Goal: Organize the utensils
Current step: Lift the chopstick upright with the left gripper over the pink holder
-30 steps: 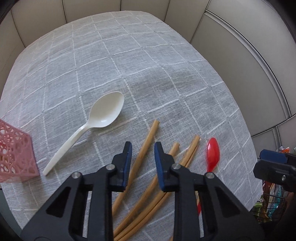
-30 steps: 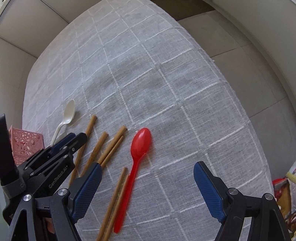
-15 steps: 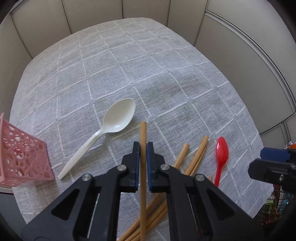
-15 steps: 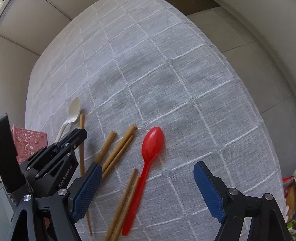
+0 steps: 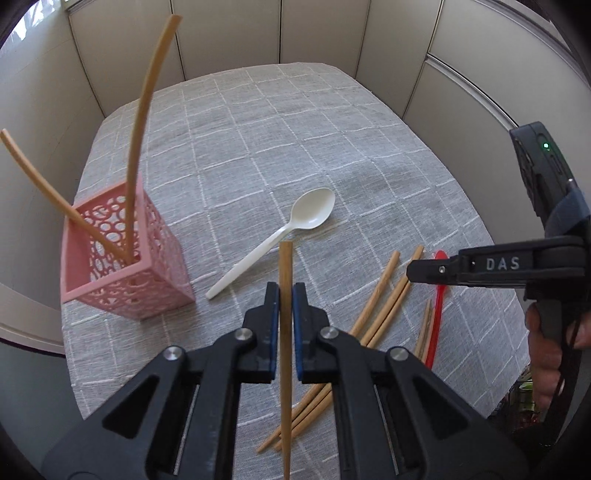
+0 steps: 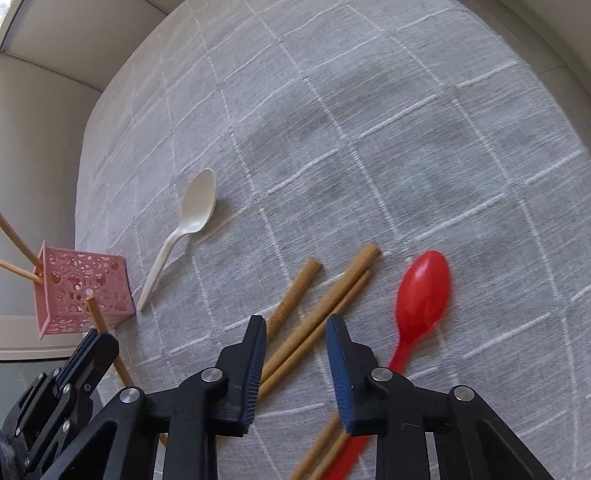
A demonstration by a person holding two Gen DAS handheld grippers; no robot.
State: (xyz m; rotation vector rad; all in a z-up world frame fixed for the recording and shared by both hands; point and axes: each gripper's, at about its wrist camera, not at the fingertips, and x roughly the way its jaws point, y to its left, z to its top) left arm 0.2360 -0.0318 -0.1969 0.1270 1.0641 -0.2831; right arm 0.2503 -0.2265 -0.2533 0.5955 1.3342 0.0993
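Note:
My left gripper [image 5: 284, 291] is shut on a wooden chopstick [image 5: 285, 266] and holds it above the grey checked tablecloth [image 5: 258, 147], right of the pink lattice holder [image 5: 122, 273]. Two chopsticks [image 5: 140, 122] stand in that holder. My right gripper [image 6: 295, 325] is open, low over a pair of chopsticks [image 6: 325, 306] lying on the cloth, with the pair between its fingers. A red spoon [image 6: 423, 295] lies just right of them. A white spoon [image 6: 192, 218] lies further left. The left gripper [image 6: 94, 339] also shows in the right wrist view.
More loose chopsticks [image 5: 384, 291] lie on the cloth between the grippers, and another pair [image 6: 317, 450] lies beside the red spoon's handle. The holder [image 6: 79, 288] stands near the table's left edge. Beige panel walls [image 5: 332, 33] surround the round table.
My left gripper has lifted the chopstick up and swung left toward the pink holder. My right gripper has dropped lower, moved left over the chopstick pair and narrowed its opening.

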